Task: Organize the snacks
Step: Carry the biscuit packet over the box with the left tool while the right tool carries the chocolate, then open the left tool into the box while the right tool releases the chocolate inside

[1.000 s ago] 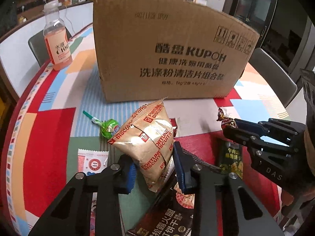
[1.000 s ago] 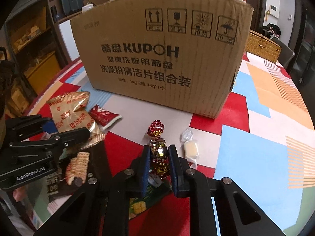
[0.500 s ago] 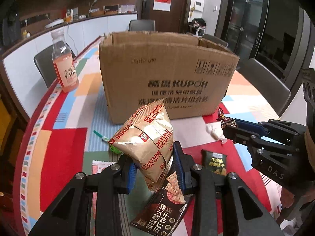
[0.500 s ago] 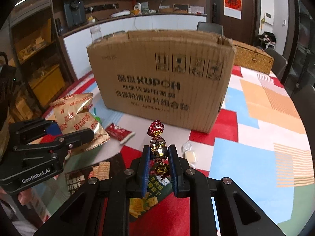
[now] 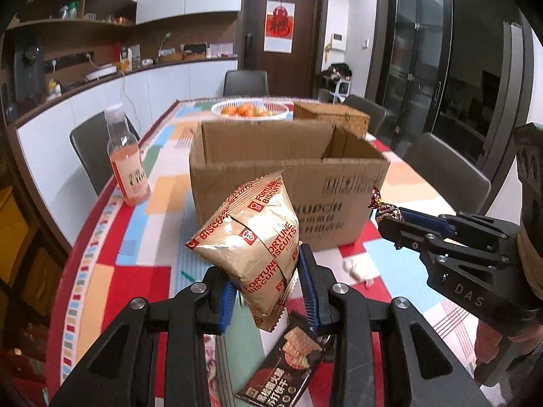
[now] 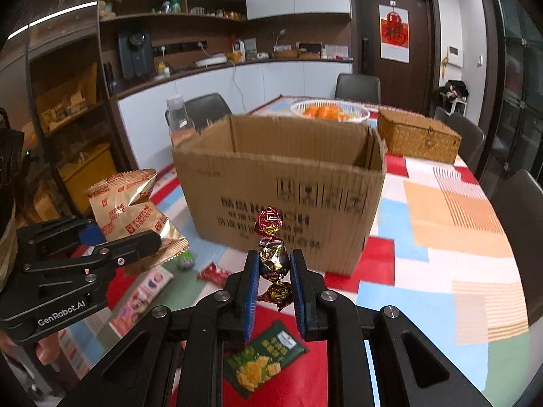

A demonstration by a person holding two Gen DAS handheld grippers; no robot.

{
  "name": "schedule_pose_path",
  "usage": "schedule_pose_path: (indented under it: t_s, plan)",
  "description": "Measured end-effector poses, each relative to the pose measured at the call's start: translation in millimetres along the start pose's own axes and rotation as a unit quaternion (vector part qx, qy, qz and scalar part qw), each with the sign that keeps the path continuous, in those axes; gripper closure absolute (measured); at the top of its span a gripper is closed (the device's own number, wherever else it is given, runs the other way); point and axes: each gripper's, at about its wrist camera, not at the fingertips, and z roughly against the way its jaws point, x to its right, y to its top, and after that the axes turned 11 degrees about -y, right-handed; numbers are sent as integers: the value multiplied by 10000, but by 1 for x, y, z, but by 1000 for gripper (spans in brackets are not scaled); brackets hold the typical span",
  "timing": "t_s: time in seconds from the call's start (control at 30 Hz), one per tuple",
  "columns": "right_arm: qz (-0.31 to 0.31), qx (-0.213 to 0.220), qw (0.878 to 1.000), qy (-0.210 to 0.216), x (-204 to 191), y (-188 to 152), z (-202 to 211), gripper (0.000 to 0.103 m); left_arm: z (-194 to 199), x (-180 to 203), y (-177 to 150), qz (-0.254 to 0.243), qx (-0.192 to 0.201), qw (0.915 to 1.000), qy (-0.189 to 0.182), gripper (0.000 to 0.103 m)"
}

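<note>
The left gripper squeezes a shiny, crinkly biscuit bag, mid-frame, tipped top-right. The right gripper pinches a foil candy standing tall, before the open cardboard box.

The left gripper fills the lower middle of its own view, its blue pads clamped on a biscuit bag held upright. The right gripper, low centre in its view, pinches a foil candy between its fingers. Each reaches into the other's frame from the side, level and pointing forward.
</note>
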Motion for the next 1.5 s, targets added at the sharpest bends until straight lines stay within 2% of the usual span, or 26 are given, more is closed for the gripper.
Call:
schedule_pose_path:
  t_s: [0.33,0.8,1.2,1.5]
  plan:
    - [-226,521,9984,-5,5,33,16,84,14,3,37,-335,493,9981,145,70]
    - [-507,874,9949,8,25,81,10,84,2,4,92,-720,795,9940,212,70]
    - [-529,661,9964,-61,29,108,-34,84,-49,-22,122,-558,414,9973,227,70]
    - [-487,335,9982,-124,29,111,-69,84,-91,-36,125,-443,11,9988,202,70]
